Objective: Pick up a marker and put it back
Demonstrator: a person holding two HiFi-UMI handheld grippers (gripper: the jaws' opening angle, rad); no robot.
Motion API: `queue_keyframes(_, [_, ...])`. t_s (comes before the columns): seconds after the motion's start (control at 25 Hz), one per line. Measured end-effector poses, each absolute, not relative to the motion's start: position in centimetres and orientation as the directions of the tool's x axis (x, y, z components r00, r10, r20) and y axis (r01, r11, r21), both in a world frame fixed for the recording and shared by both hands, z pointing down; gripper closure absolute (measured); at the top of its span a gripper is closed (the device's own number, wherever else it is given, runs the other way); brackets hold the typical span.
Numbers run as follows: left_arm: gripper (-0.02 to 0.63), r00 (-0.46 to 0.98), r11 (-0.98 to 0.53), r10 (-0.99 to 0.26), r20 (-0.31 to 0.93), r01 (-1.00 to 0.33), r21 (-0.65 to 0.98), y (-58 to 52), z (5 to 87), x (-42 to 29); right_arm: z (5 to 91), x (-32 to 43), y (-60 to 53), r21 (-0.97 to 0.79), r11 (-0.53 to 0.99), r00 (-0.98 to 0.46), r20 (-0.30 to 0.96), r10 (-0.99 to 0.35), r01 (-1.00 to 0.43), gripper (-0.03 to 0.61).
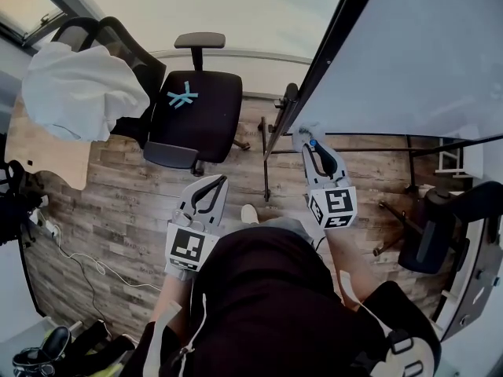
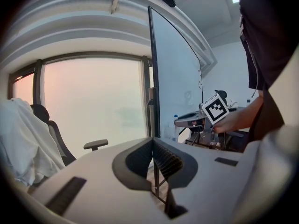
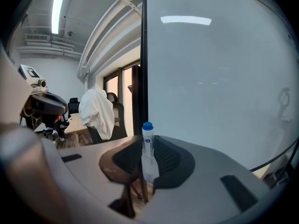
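A white marker with a blue cap (image 3: 147, 146) stands upright between the jaws of my right gripper (image 3: 145, 158), which is shut on it. In the head view the right gripper (image 1: 315, 145) is held up close to the lower left corner of the whiteboard (image 1: 409, 53), and the marker's blue cap (image 1: 312, 141) shows at its tip. My left gripper (image 1: 213, 184) hangs lower, over the wooden floor, shut with nothing in it. In the left gripper view its jaws meet at the left gripper's tip (image 2: 153, 144), and the right gripper's marker cube (image 2: 216, 108) shows beyond the whiteboard's edge (image 2: 152, 73).
A black office chair (image 1: 192, 112) with a blue tape mark stands ahead on the floor. A white cloth (image 1: 78, 89) lies over another chair beside a wooden desk (image 1: 47, 151). Another black chair (image 1: 440, 226) is at the right. Cables (image 1: 78, 258) run over the floor at left.
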State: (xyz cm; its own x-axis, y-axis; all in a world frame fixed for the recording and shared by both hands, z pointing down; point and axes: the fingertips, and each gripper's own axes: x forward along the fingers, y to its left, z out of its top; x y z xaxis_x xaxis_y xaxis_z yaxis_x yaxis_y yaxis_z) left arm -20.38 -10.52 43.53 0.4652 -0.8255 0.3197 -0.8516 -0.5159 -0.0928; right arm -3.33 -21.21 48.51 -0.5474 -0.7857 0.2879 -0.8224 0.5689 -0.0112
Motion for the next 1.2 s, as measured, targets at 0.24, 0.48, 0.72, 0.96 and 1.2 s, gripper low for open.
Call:
queue_keyframes(0.24, [0.606,0.492,-0.538,-0.815,0.306,-0.838,-0.087,-10.9,43.5,-20.7,48.0,-3.2,-21.3,0.004,0.554,-0.529,0.289,-0.798,-0.832,0.499])
queue_keyframes(0.48, [0.606,0.519,-0.556,-0.803,0.294,-0.829,-0.057,-11.4,43.3,-20.5,46.3,-3.2,-21.2,0.015,0.539,-0.516,0.266,-0.814,-0.842,0.499])
queue_keyframes(0.72, [0.606,0.560,-0.591,-0.784,0.269,-0.805,-0.045,-11.9,43.0,-19.5,43.8,-2.7,-20.8,0.037,0.525,-0.503,0.234,-0.832,-0.850,0.499])
queue_keyframes(0.96, [0.605,0.597,-0.625,-0.762,0.251,-0.779,-0.045,-12.4,43.1,-18.4,40.7,-1.7,-20.2,0.043,0.497,-0.483,0.181,-0.857,-0.866,0.499])
queue_keyframes(1.2, [0.606,0.633,-0.660,-0.737,0.236,-0.750,-0.050,-13.1,42.9,-16.8,37.9,-0.2,-19.6,0.048,0.467,-0.457,0.140,-0.878,-0.883,0.499])
